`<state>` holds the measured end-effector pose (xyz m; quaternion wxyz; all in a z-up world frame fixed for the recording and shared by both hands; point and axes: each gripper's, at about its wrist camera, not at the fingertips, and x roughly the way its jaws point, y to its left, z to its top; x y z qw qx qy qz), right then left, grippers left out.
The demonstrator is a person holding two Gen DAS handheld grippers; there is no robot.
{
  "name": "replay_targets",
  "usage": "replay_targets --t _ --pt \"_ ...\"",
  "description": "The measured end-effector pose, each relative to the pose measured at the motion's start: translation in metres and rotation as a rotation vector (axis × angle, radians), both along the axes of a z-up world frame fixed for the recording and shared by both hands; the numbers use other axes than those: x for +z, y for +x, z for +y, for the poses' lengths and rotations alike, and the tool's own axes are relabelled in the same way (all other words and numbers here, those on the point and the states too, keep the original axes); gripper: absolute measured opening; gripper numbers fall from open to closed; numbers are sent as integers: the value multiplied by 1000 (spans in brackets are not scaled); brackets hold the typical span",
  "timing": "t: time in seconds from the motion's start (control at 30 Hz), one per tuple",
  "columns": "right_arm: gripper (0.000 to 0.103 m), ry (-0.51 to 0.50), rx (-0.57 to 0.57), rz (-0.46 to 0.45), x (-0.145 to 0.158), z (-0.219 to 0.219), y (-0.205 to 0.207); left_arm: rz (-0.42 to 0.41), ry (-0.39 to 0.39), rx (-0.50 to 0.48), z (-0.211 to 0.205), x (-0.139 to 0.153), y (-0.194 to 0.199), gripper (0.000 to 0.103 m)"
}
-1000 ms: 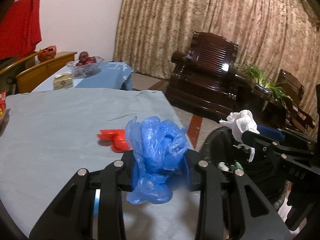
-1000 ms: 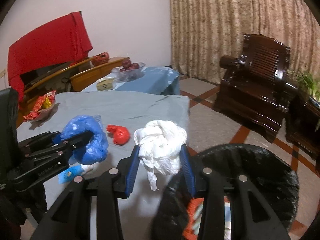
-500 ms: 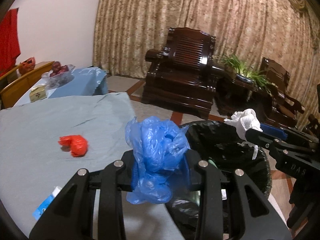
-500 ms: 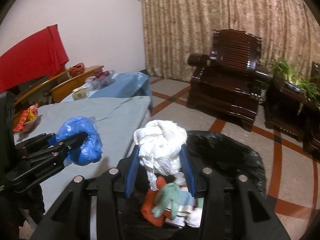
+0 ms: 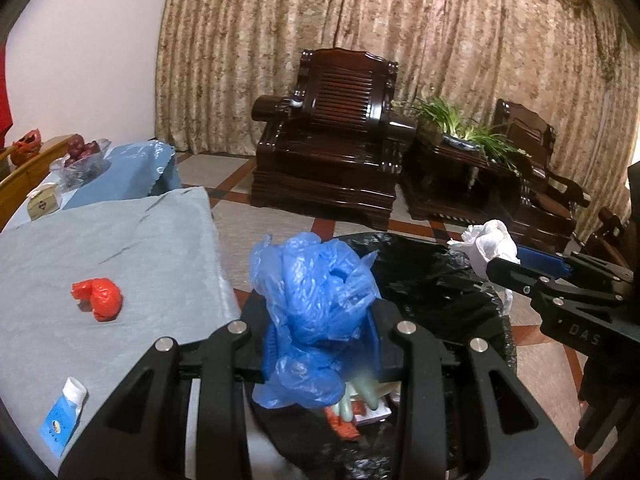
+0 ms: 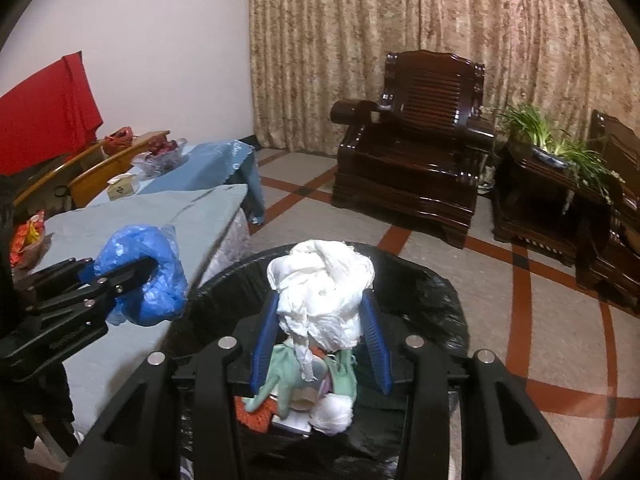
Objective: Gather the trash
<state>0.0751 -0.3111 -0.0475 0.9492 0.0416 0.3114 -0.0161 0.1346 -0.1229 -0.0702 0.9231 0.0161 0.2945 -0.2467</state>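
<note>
My left gripper (image 5: 320,344) is shut on a crumpled blue plastic bag (image 5: 316,308), held over the near edge of the black-lined trash bin (image 5: 436,276). My right gripper (image 6: 320,320) is shut on a crumpled white plastic bag (image 6: 322,296), held above the open bin (image 6: 432,292), which holds green, red and white trash. The blue bag also shows in the right wrist view (image 6: 148,276); the white bag also shows in the left wrist view (image 5: 490,244). A red wad (image 5: 100,298) and a blue-and-white packet (image 5: 64,414) lie on the grey-blue table (image 5: 120,240).
A second table with a fruit bowl (image 5: 80,156) and a small box (image 5: 42,202) stands behind. A dark wooden armchair (image 5: 336,148) and a plant stand (image 5: 460,152) are across the tiled floor. A snack bag (image 6: 28,236) lies on the table's far left.
Both grippers have moved right, off the table and over the bin, each still holding its bag. The bin's inside now shows below both.
</note>
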Motion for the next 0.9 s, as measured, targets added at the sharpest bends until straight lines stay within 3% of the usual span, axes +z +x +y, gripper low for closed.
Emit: replay_targets --t 0.9 --pt "41 6 -59 46 -31 -41 19 30 27 -79 -51 -31 33 33"
